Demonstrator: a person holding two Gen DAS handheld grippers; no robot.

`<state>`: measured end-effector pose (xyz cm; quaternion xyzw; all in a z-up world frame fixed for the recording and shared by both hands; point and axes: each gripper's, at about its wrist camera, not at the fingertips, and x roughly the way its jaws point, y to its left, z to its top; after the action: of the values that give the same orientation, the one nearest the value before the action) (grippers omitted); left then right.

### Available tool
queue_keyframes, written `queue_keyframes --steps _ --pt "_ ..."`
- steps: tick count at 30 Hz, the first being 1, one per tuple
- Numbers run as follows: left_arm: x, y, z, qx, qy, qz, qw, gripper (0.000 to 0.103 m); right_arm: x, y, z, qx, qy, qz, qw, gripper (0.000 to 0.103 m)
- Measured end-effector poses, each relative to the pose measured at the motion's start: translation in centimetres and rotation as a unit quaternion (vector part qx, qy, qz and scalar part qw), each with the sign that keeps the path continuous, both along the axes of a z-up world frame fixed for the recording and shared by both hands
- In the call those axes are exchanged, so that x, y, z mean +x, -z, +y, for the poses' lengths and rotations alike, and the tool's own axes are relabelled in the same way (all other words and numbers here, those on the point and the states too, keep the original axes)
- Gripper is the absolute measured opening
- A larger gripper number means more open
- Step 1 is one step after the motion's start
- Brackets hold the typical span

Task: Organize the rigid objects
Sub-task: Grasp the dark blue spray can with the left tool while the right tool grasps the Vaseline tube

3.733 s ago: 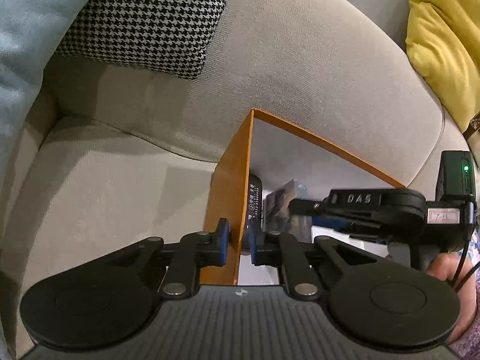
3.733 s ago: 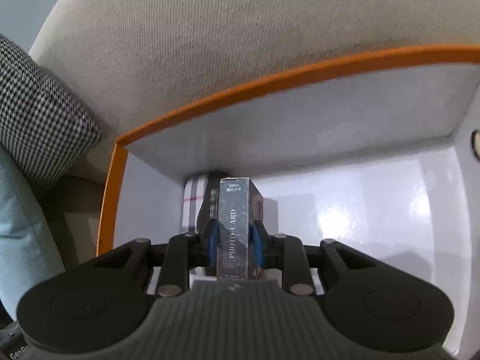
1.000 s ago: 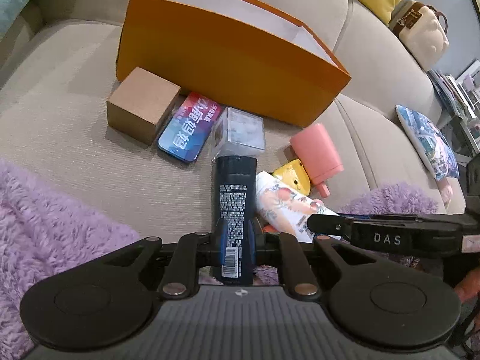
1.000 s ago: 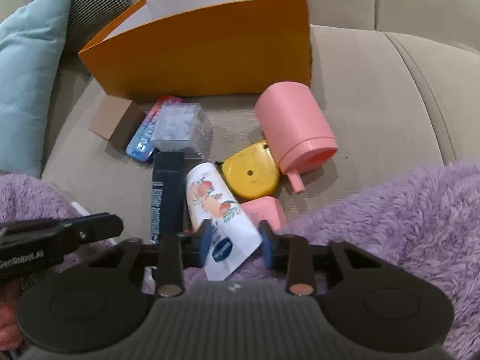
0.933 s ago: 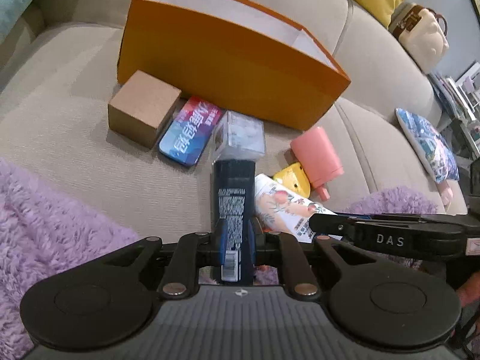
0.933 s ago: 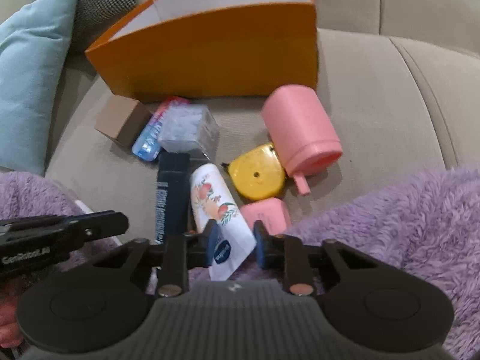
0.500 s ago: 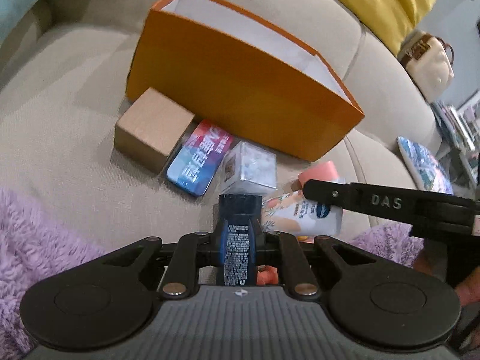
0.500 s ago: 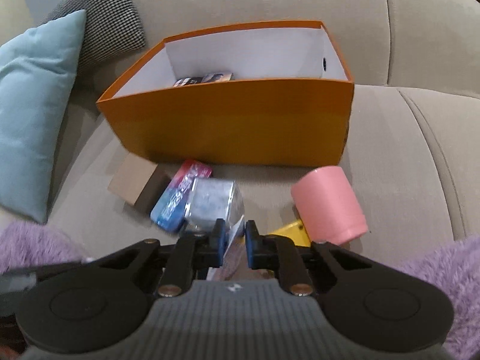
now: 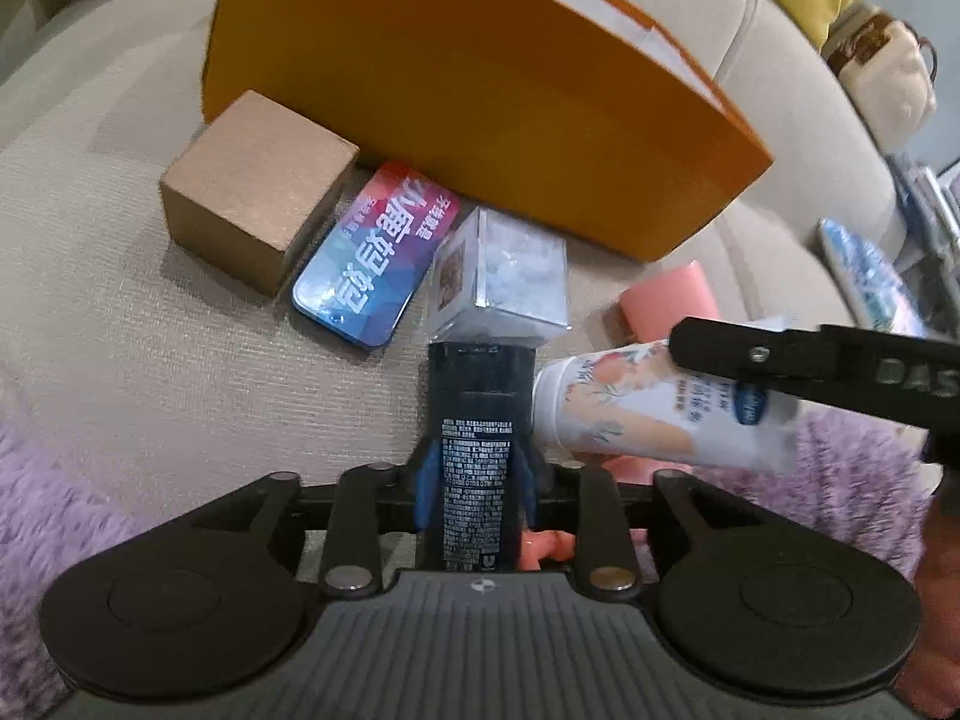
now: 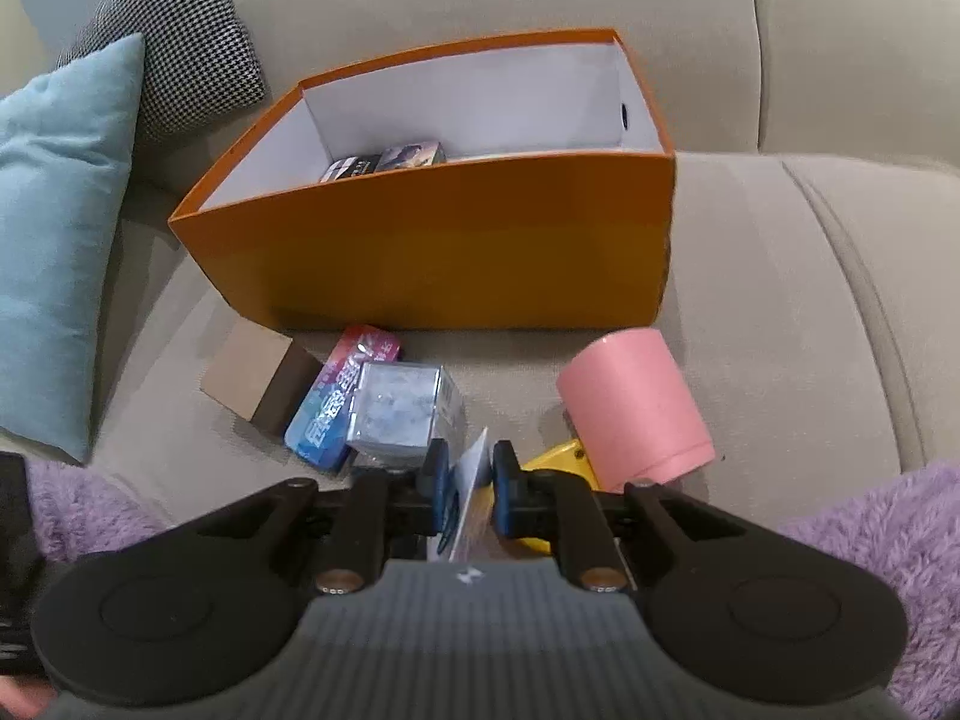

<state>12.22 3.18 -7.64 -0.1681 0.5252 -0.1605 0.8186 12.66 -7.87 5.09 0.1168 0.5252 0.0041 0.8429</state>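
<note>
Holding one item each, both grippers work in front of the orange box (image 10: 456,264) on the sofa (image 10: 810,300), probably so that two things can go into the box in one trip. The dark bottle (image 9: 478,450) stands between the blue pads of the left gripper (image 9: 477,483); its jaws are opening, though the pads look close against its sides. The white tube (image 9: 654,414) is pinched at its flat end by the right gripper (image 10: 471,486), whose jaws are narrow, and it hangs to the right of the bottle, above the seat. On the seat, just beyond the bottle, lie the clear cube (image 9: 501,279), the blue tin (image 9: 375,264) and the brown carton (image 9: 258,216) on the left. The pink cup (image 10: 636,402) and a yellow item (image 10: 561,462) lie on the right. Inside the box, two small packs (image 10: 384,162) stand at its far left corner.
</note>
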Motion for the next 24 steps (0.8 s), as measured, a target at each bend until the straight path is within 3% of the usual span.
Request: queue_keyframes --steps 5,10,18,24 --pt "0.5 0.8 -0.2 0.001 -0.007 0.017 0.9998 0.049 0.3 0.8 -0.4 0.013 0.007 0.01 1.0 0.016" --pt "0.5 0.9 -0.4 0.003 -0.004 0.016 0.9999 0.044 0.1 1.9 -0.2 0.027 0.009 0.01 1.0 0.02" --pt "0.8 1.1 -0.3 -0.004 -0.005 0.022 0.9997 0.044 -2.1 2.8 1.2 -0.005 -0.026 0.03 0.999 0.041" --pt "0.7 1.0 0.0 -0.009 -0.009 0.026 0.9996 0.044 -2.9 3.6 1.3 -0.018 -0.033 0.062 0.997 0.042"
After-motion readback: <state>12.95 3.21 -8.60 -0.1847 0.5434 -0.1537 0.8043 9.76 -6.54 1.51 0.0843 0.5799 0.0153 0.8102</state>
